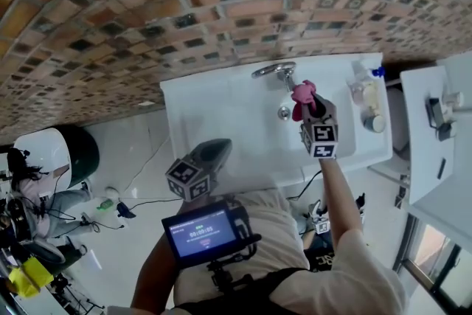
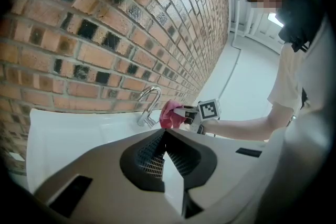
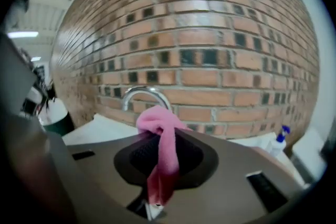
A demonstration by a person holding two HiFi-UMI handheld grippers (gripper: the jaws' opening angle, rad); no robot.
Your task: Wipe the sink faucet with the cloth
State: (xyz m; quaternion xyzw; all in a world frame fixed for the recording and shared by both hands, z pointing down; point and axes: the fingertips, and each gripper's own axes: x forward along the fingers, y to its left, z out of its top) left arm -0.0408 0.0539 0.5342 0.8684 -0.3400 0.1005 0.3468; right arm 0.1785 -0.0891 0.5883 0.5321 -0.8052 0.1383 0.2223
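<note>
The right tool (image 1: 316,118) is clenching one pink cloth (image 1: 302,98), which is bunching over the jaw tips and trailing back between the jaws. It is holding the cloth over the white sink (image 1: 221,107), just beside the single curved chrome faucet (image 1: 273,71). Whether cloth and faucet are touching is not showing clearly. The left tool (image 1: 210,158) is hanging at the sink's near edge, well apart from the faucet, its jaws pressing together on nothing.

The basin is showing only its drain (image 1: 284,113). On the surface at the sink's right end, one spray bottle (image 1: 365,74) with a blue nozzle is standing among a few small pale containers, too small to count surely.

A screen (image 1: 199,232) at the person's chest is showing pale digits on blue, too small to read. Each of the two tools is carrying a cube of black-and-white square markers, bearing no words.
</note>
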